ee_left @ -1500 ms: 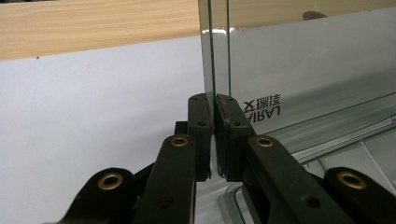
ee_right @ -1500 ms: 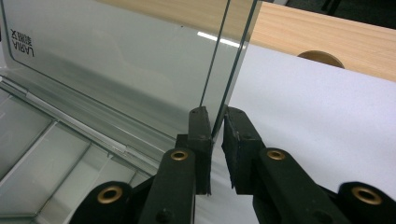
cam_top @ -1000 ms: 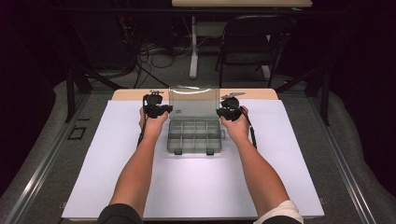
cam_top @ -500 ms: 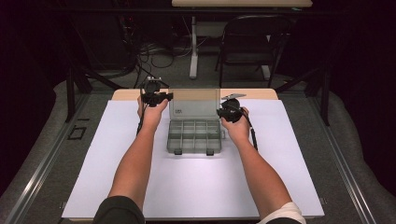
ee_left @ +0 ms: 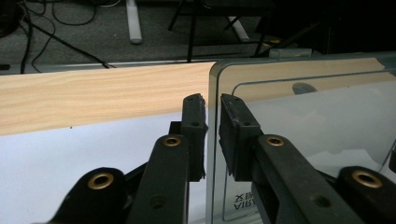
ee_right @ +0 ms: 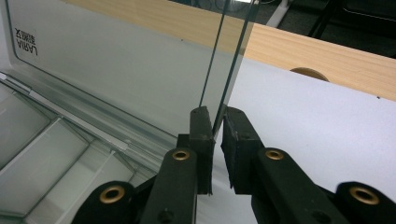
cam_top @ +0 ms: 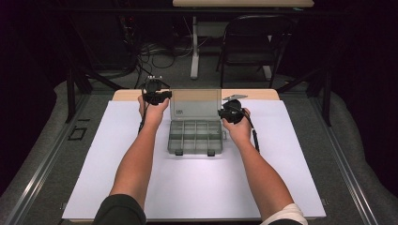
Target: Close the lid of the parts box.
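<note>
A clear plastic compartment box point(cam_top: 195, 138) lies open mid-table, its lid point(cam_top: 195, 103) standing upright at the far side. My left gripper point(cam_top: 164, 95) is at the lid's upper left corner. In the left gripper view its jaws point(ee_left: 212, 105) have just been closing and now pinch the lid's point(ee_left: 303, 130) left edge. My right gripper point(cam_top: 221, 111) sits at the lid's right edge. In the right gripper view it point(ee_right: 215, 116) is shut on the thin edge of the lid point(ee_right: 116, 65), beside the empty compartments point(ee_right: 46, 154).
A white sheet point(cam_top: 197, 187) covers the table, with a strip of bare wood point(cam_top: 126, 95) along the far edge. Beyond it are a black chair point(cam_top: 253, 42), a white desk leg point(cam_top: 194, 51) and loose cables point(cam_top: 155, 51) on the floor.
My left hand has risen from beside the box to the lid's upper left corner, and its jaws closed onto the lid's edge. The right hand has stayed put.
</note>
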`<act>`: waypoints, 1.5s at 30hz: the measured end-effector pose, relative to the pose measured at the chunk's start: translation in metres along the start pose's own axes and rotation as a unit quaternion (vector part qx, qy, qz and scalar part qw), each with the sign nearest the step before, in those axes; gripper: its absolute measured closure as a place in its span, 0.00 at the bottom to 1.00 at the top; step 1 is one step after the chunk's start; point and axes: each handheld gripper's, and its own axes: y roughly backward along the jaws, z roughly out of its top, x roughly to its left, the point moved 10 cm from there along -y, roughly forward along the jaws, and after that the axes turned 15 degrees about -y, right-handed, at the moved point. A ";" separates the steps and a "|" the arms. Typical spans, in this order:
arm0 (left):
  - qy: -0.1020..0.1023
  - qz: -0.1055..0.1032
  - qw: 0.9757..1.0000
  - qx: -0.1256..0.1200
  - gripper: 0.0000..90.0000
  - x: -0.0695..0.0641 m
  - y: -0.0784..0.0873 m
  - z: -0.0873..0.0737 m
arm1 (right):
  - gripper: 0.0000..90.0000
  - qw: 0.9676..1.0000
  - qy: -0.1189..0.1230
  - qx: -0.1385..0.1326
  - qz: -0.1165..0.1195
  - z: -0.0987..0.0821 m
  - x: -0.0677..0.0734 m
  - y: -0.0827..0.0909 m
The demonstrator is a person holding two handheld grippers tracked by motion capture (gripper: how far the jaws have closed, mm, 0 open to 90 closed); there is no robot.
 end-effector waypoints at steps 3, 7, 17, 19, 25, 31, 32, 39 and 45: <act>-0.001 0.004 1.000 0.002 0.92 -0.001 -0.001 -0.001 | 0.92 1.000 0.001 -0.002 0.001 0.000 0.000 0.000; 0.002 0.010 1.000 0.000 0.94 -0.001 -0.001 0.000 | 0.92 1.000 -0.001 -0.004 0.004 0.000 0.000 0.000; 0.001 0.018 1.000 -0.003 0.98 -0.004 0.000 0.000 | 0.92 1.000 -0.008 -0.007 0.006 -0.001 -0.001 0.000; 0.003 0.019 1.000 -0.006 0.98 -0.004 0.001 0.000 | 0.92 1.000 -0.012 -0.007 0.006 -0.001 0.000 0.000; 0.004 0.021 1.000 -0.008 0.99 -0.005 0.003 0.000 | 0.91 1.000 -0.015 -0.009 0.003 -0.001 -0.001 0.000; 0.009 0.026 1.000 -0.012 0.99 -0.006 0.006 -0.001 | 0.85 1.000 -0.021 -0.011 0.002 0.002 -0.001 0.001; 0.008 0.026 1.000 -0.011 0.99 -0.006 0.007 -0.001 | 0.84 1.000 -0.022 -0.011 -0.001 0.002 -0.001 0.002; 0.006 0.026 1.000 -0.014 0.99 -0.006 0.010 -0.002 | 0.78 0.999 -0.027 -0.026 0.001 0.020 0.004 0.015; 0.004 0.027 1.000 -0.016 0.99 -0.008 0.012 -0.002 | 0.71 0.999 -0.031 -0.035 -0.006 0.042 0.012 0.029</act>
